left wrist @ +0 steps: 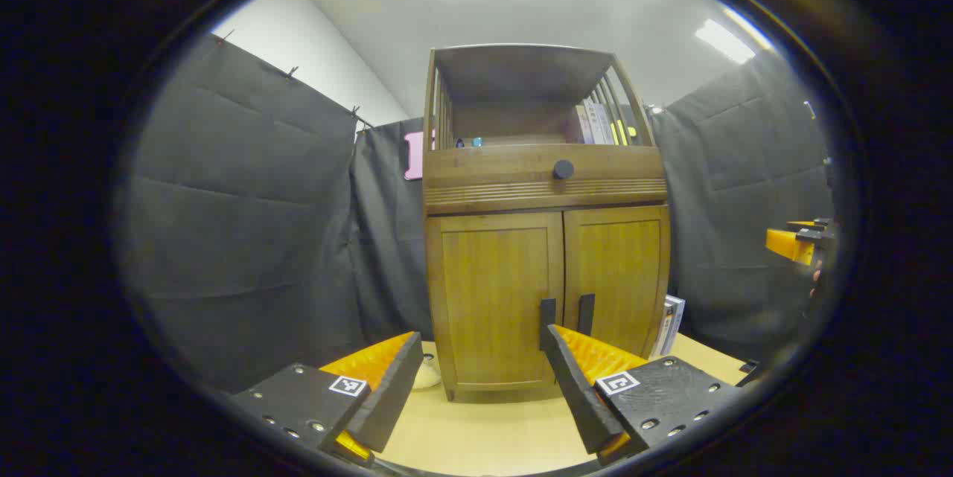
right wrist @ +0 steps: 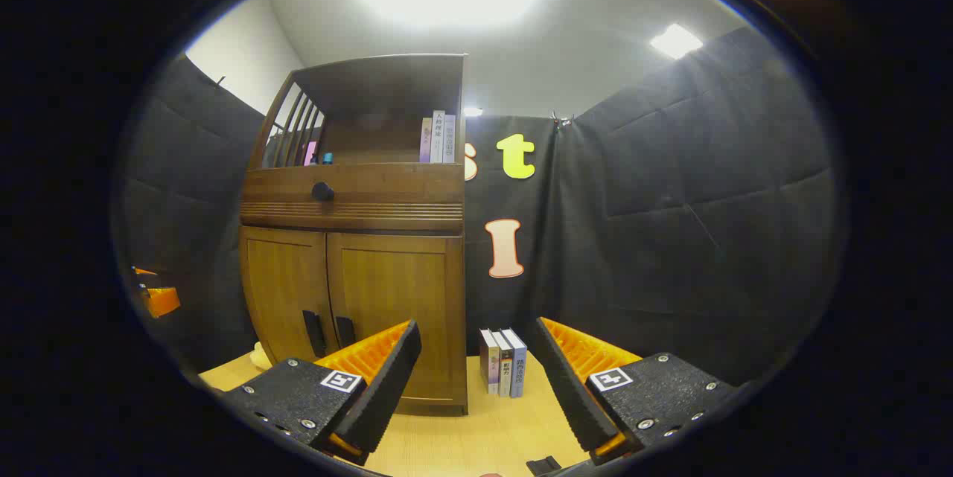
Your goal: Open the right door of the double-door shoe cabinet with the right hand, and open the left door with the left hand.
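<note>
The cabinet (left wrist: pixel 547 239) is a tall piece of brown wood that stands on a pale wooden table (left wrist: pixel 491 432), against the black cloth wall. Its top part is an open shelf with thin bars at the sides, and a few books (right wrist: pixel 438 138) stand upright in the shelf's corner. Below the shelf runs a wide drawer front with grooves along it and one round dark knob (left wrist: pixel 563 169). Below the drawer sit the two doors, both closed and flush with each other. The left door (left wrist: pixel 495 295) and the right door (left wrist: pixel 618 280) each carry a short dark upright handle, and the two handles stand just beside the seam where the doors meet.

Three more books (right wrist: pixel 503 362) stand upright on the table, just beside the cabinet's right side.

The left gripper (left wrist: pixel 480 380) is in front of the cabinet's left door, apart from it, fingers spread wide and holding nothing. The right gripper (right wrist: pixel 476 380) is in front of the cabinet's right corner, also spread wide with nothing between its fingers.
</note>
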Demonstrator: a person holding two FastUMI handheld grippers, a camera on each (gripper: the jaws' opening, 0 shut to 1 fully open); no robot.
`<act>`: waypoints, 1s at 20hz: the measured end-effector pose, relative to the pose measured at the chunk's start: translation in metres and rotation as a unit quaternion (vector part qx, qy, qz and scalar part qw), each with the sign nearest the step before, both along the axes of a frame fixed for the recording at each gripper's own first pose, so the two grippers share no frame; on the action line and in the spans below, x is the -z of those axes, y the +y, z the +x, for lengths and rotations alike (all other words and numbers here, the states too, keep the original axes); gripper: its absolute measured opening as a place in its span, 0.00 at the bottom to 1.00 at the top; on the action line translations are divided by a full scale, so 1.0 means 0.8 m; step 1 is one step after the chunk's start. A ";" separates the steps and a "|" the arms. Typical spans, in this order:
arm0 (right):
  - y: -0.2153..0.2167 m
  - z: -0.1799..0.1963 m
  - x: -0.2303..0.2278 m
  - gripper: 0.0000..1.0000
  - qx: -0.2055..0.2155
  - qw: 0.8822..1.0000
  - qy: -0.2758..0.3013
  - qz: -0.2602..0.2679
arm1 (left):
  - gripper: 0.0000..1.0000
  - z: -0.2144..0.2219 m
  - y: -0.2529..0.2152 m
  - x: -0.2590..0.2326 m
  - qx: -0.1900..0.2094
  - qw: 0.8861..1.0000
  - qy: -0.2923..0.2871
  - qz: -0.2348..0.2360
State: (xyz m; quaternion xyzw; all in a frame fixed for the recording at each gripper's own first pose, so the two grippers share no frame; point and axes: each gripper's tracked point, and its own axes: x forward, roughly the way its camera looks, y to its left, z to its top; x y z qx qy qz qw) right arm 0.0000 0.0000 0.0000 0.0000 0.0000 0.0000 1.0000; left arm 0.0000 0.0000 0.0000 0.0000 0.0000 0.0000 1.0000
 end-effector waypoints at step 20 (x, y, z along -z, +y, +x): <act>0.083 0.037 0.021 0.95 -0.072 0.996 0.056 0.018 | 0.96 0.005 0.073 0.043 -0.017 0.999 0.009 -0.041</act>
